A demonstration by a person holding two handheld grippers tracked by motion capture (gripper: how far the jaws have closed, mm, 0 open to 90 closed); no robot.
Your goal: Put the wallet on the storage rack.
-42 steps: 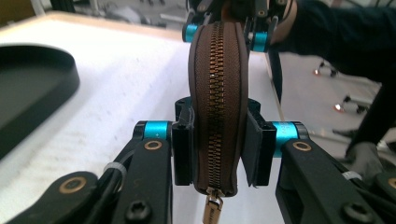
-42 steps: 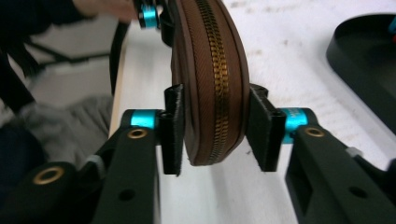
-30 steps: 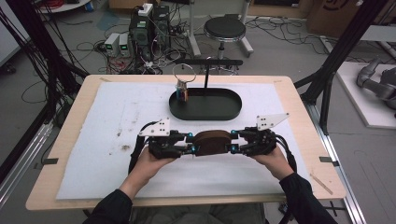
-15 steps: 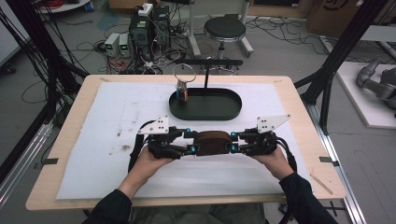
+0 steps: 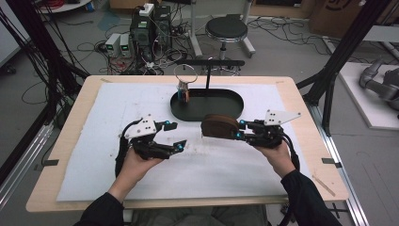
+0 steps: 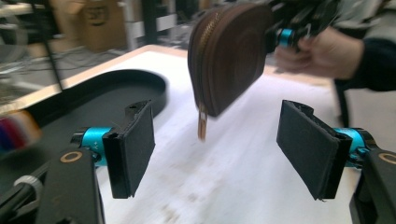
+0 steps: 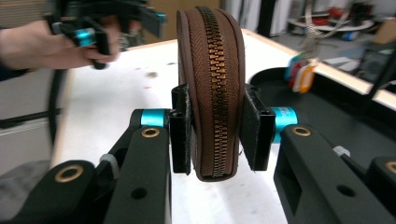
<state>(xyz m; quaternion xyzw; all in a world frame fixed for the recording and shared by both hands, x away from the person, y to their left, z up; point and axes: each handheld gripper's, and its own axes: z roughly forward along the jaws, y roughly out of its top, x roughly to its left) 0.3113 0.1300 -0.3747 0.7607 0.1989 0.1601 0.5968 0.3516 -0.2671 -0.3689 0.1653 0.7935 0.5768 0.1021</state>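
White padding is covering the bench [image 5: 301,101]; near its middle a brown pouch [image 5: 220,126] is being clamped by the right gripper [image 5: 241,129] — far side hidden. The left gripper [image 5: 176,135] — jaws just opening — is being held empty.

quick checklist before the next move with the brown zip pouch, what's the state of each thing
1. Right gripper clamped on the brown pouch: ok, pads press both flat sides.
2. Left gripper clear of the pouch: ok, its jaws have just been opening, nothing between them.
3. Zipper closed: ok along the edge seen in the right gripper view; the rest cannot tell.
4. Zipper pull reachable: ok, it hangs free below the pouch.
5. Black tray has room: ok, bare floor beside the keyring stand.
6. Pouch off the table: ok.
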